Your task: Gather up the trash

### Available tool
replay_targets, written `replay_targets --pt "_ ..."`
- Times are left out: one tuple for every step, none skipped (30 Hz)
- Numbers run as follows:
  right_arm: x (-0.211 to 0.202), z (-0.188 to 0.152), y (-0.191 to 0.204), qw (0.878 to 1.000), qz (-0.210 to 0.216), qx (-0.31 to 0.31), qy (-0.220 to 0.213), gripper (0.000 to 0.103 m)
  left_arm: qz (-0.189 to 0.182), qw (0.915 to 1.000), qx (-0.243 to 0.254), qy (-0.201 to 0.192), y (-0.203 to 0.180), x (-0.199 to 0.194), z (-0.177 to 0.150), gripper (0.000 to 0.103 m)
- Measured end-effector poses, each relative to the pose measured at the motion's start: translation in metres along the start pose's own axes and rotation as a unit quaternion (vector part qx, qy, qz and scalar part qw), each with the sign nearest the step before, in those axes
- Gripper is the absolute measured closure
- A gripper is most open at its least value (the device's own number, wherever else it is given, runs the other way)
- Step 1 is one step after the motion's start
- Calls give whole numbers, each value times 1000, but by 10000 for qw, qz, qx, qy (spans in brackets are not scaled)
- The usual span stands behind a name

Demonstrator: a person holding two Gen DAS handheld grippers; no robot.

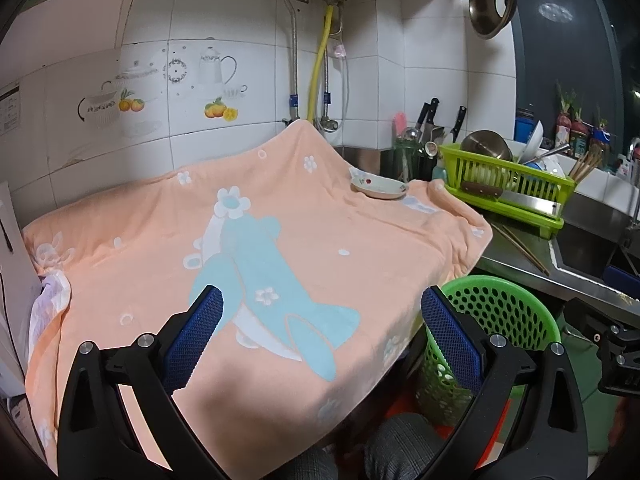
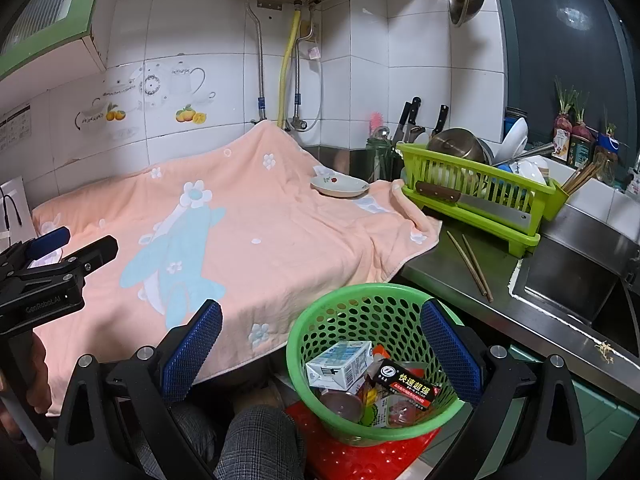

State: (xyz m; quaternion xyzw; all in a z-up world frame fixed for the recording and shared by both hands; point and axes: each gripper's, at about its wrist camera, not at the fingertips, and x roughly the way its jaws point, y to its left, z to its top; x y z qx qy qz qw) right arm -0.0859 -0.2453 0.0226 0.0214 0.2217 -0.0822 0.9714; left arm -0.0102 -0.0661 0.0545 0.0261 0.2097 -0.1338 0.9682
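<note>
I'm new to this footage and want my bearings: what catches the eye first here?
A big peach towel with a pale blue figure covers the counter, a small plate resting at its far edge. In front, below the counter edge, a green basket holds trash, a milk carton on top, while a bright green dish rack sits to the right beside the sink.

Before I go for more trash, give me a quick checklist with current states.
1. Left gripper open and holding nothing: ok.
2. Right gripper open and holding nothing: ok.
3. Green basket upright with room above the carton and black box: ok.
4. Trash left on the orange towel: none visible; only a plate rests there.
5. Anything under the towel: cannot tell.
6. Chopsticks lying loose on the counter, trash or not: cannot tell.
</note>
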Motion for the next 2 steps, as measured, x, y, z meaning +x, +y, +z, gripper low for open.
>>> replay_targets --pt "0 0 0 10000 4 0 -4 7 -2 10000 6 2 0 0 0 5" --pt "0 0 0 10000 2 -2 -4 7 -4 10000 12 2 0 0 0 5"
